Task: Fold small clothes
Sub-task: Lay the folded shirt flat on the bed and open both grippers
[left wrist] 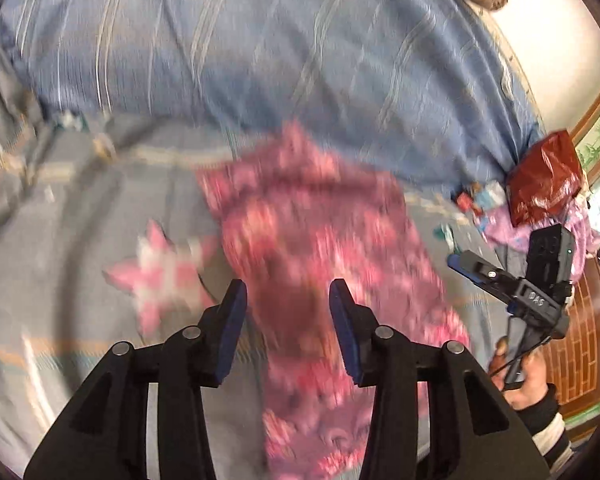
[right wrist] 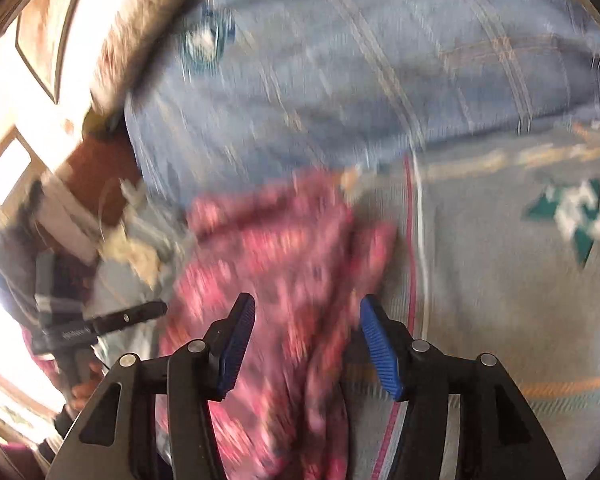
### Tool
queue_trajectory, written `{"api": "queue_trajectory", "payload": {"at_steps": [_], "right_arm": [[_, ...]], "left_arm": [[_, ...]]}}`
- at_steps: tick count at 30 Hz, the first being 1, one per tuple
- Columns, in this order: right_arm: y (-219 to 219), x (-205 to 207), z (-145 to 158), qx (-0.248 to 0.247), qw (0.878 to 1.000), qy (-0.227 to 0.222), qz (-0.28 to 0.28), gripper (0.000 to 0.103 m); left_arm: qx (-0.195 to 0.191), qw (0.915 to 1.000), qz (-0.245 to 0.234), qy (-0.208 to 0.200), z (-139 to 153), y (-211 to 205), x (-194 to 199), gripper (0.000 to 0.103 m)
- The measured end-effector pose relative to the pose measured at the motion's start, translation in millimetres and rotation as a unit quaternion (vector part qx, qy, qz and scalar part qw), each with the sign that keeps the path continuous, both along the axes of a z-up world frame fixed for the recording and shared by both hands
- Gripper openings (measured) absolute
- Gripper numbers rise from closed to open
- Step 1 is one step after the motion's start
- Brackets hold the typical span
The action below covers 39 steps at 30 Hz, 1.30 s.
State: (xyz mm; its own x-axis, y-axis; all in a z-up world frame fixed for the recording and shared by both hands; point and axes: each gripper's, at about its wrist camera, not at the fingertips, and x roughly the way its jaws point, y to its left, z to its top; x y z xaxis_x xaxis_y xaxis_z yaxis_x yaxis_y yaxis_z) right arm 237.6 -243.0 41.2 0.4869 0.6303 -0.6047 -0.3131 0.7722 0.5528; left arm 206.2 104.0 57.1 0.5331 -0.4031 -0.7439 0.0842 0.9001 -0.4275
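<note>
A pink patterned small garment (left wrist: 312,240) lies in a blurred, crumpled strip on the grey bed sheet (left wrist: 80,280). My left gripper (left wrist: 288,308) hovers over its near part with the blue pads apart, and neither pad presses the cloth. In the right wrist view the same garment (right wrist: 268,248) runs under my right gripper (right wrist: 306,312), whose jaws stand wide with cloth showing between them but not pinched. The right gripper (left wrist: 460,264) also shows at the garment's right side, held by a hand (left wrist: 520,376). The left gripper (right wrist: 140,314) shows at the left.
A blue striped quilt (left wrist: 260,60) is bunched across the far side of the bed. A red plastic bag (left wrist: 544,180) and a heap of lilac cloth (left wrist: 512,232) sit at the right edge. The sheet carries a pink star motif (left wrist: 160,268) and a green one (right wrist: 576,216).
</note>
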Motion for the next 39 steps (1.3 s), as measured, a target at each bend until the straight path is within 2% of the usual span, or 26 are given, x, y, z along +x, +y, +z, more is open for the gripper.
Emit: {"api": "queue_trajectory", "payload": {"at_steps": [3,8,11,13,14,15,17,19,22,24,26,27,30,34,36,39], "right_arm": [[9.4,26.4,11.4,-0.007,1.0,0.001,-0.001,0.057],[45.2,73.9,-5.0,-0.065,0.997,0.033,0.016,0.055],[60.7,93.3,-13.2,-0.093,0.995,0.035,0.029,0.054],[68.1,105.1,-15.4,-0.097,0.994,0.035,0.041,0.042],[71.2,108.6,-16.1,-0.094,0.994,0.038,0.048,0.023],[72.7,112.0,-16.7,-0.089,0.994,0.04,0.051,0.013],[69.7,120.5,-18.0,-0.072,0.995,0.051,0.037,0.013],[62.3,130.7,-28.8,-0.051,0.995,0.085,0.015,0.013],[63.0,137.5,-53.5,-0.084,0.989,0.118,0.001,0.013],[66.4,136.6,-63.2,-0.098,0.988,0.122,-0.001,0.013],[66.5,134.8,-62.8,-0.1,0.988,0.114,-0.007,0.013],[66.0,133.0,-59.5,-0.103,0.988,0.116,-0.01,0.021],[62.3,114.2,-37.0,-0.096,0.992,0.086,-0.007,0.022],[53.4,60.5,0.5,-0.058,0.997,0.04,0.018,0.022],[51.3,39.9,8.2,-0.04,0.998,0.032,0.027,0.022],[50.2,6.5,1.4,-0.047,0.998,0.03,0.031,0.022]], "left_arm": [[0.021,0.9996,-0.014,0.008,2.8,-2.5,32.8,0.045],[0.12,0.9916,-0.044,0.023,-17.3,-22.0,74.0,0.045],[0.141,0.9892,-0.034,0.021,-23.7,-18.7,95.2,0.045],[0.136,0.9898,-0.029,0.033,-30.8,-14.4,115.4,0.044],[0.135,0.9898,-0.027,0.037,-32.8,-14.2,121.2,0.044],[0.134,0.9898,-0.024,0.04,-36.1,-13.9,130.7,0.043],[0.132,0.9896,-0.018,0.055,-44.0,-15.2,146.2,0.043],[0.132,0.9878,-0.011,0.082,-58.8,-16.8,162.4,0.043],[0.157,0.9806,-0.014,0.116,-81.2,-24.8,174.8,0.045],[0.175,0.9788,-0.012,0.105,-81.2,-29.4,174.6,0.047],[0.178,0.9778,-0.009,0.111,-78.5,-28.9,172.0,0.047],[0.17,0.9792,-0.004,0.111,-72.8,-24.9,167.3,0.046],[0.16,0.9832,0.004,0.087,-44.6,-12.0,138.1,0.046],[0.147,0.9886,-0.003,0.03,-6.3,-11.8,76.6,0.047],[0.152,0.988,-0.011,0.023,-5.3,-21.0,55.4,0.047],[0.179,0.9829,-0.019,0.04,-27.6,-37.5,40.0,0.048]]}}
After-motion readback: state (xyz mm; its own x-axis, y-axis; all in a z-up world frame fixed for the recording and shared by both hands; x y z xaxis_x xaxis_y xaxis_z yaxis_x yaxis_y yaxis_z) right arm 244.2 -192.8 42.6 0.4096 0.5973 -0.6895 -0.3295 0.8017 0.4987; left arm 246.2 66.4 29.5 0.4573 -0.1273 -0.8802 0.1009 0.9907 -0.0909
